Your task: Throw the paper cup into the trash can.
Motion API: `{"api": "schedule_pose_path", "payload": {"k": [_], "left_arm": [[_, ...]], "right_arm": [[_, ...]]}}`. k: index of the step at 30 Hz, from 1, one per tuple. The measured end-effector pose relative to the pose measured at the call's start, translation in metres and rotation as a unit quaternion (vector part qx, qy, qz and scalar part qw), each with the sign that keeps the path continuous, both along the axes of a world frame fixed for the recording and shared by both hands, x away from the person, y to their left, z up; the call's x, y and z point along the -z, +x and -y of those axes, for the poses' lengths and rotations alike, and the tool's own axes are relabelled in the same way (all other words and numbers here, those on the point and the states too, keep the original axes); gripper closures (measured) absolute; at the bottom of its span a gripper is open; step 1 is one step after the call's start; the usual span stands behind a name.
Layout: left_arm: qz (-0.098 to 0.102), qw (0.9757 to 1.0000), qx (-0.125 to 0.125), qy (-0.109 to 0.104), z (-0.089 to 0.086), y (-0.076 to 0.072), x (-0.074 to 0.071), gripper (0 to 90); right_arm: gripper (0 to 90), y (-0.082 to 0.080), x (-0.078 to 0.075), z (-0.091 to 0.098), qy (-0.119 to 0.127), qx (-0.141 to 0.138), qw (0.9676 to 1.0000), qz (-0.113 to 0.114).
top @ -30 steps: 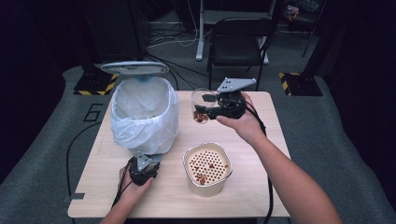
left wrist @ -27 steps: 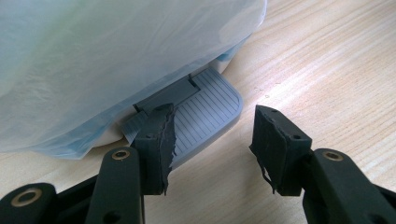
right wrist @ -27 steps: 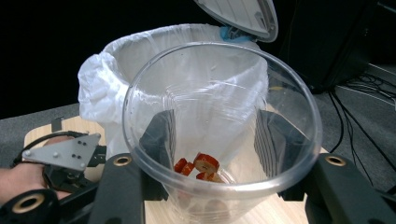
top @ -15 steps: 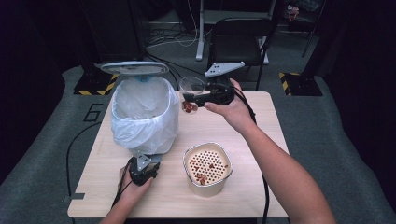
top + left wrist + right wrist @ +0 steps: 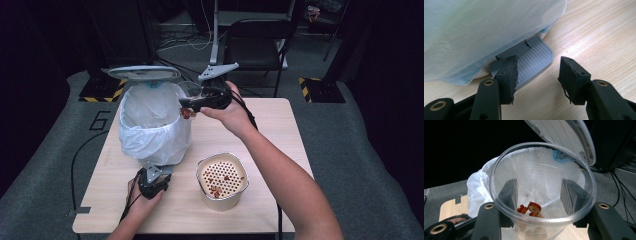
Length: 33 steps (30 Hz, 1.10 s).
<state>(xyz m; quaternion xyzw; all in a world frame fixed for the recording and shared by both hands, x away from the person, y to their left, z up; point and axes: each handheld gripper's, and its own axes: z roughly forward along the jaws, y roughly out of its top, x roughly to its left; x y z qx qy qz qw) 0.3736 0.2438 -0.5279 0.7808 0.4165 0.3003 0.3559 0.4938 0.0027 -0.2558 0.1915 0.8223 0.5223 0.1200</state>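
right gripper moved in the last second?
Yes. The right gripper, shut on the cup, went left from over the table to the bin rim.

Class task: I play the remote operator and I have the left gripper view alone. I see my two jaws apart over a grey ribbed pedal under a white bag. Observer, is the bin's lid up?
Observer: Yes. In the high view the lid stands raised over the bag-lined bin.
Operator: What is the other gripper doing?
Observer: The right gripper is clamped on a clear plastic cup, held at the bin's rim beside the open lid.
Operator: Is anything in that cup?
Observer: A few red pieces lie at its bottom, seen in the right gripper view.
Operator: Anything else on the table?
Observer: A cream container with a perforated insert, more red bits on it, stands near the table's front edge.
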Motion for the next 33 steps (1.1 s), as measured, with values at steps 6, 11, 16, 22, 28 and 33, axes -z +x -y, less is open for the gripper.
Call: {"api": "schedule_pose_path", "payload": {"k": [6,11,16,22,28,33], "left_arm": [[-0.013,0.9999,0.006,0.005,-0.001,0.0,-0.002,49.3],[0.001,1.0,0.0,0.002,0.0,0.0,0.0,49.3],[0.005,1.0,-0.003,0.001,0.0,0.0,0.0,49.2],[-0.012,0.9999,0.006,0.005,-0.001,0.0,-0.002,49.3],[-0.002,1.0,0.002,0.001,0.0,0.0,0.0,49.3],[-0.013,0.9999,0.006,0.005,-0.001,0.0,-0.002,49.3]], "right_arm": [[47.7,0.003,-0.002,-0.021,0.0,-0.005,1.0,-0.004],[47.6,0.005,0.0,-0.038,-0.009,-0.013,0.9999,-0.001],[47.6,0.005,0.0,-0.052,-0.01,-0.019,0.9998,0.004],[47.4,0.007,0.004,-0.067,-0.013,-0.019,0.9997,0.009],[46.7,0.01,0.009,-0.08,-0.015,-0.014,0.9998,0.009],[43.6,0.014,0.015,-0.089,-0.012,-0.002,0.9999,0.004]]}}
